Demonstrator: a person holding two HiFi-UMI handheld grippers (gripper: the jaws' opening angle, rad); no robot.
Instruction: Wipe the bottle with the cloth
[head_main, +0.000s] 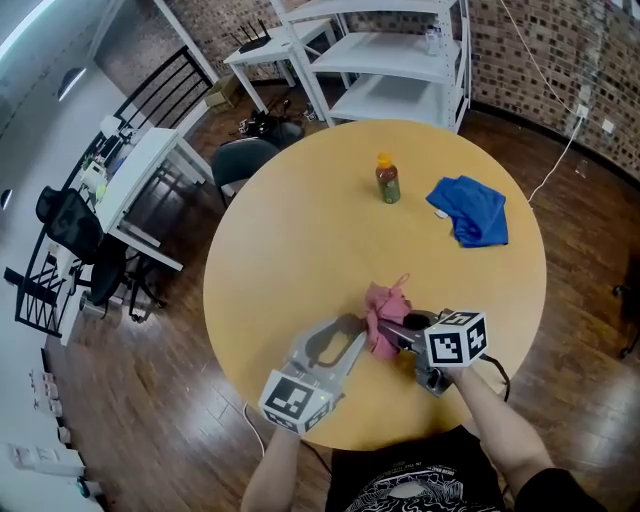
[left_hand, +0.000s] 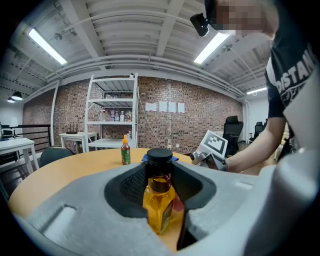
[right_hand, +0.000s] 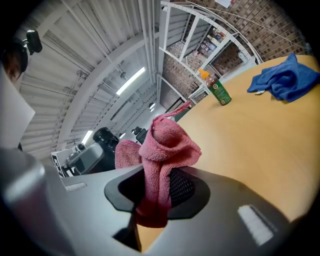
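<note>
One amber bottle (left_hand: 159, 202), black cap (left_hand: 159, 156); pink cloth (right_hand: 165, 150) bunched.

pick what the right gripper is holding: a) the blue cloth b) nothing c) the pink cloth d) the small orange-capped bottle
c: in the right gripper view, the right gripper has its jaws closed on the pink cloth, which bunches up above them, while the blue cloth lies apart on the table.
</note>
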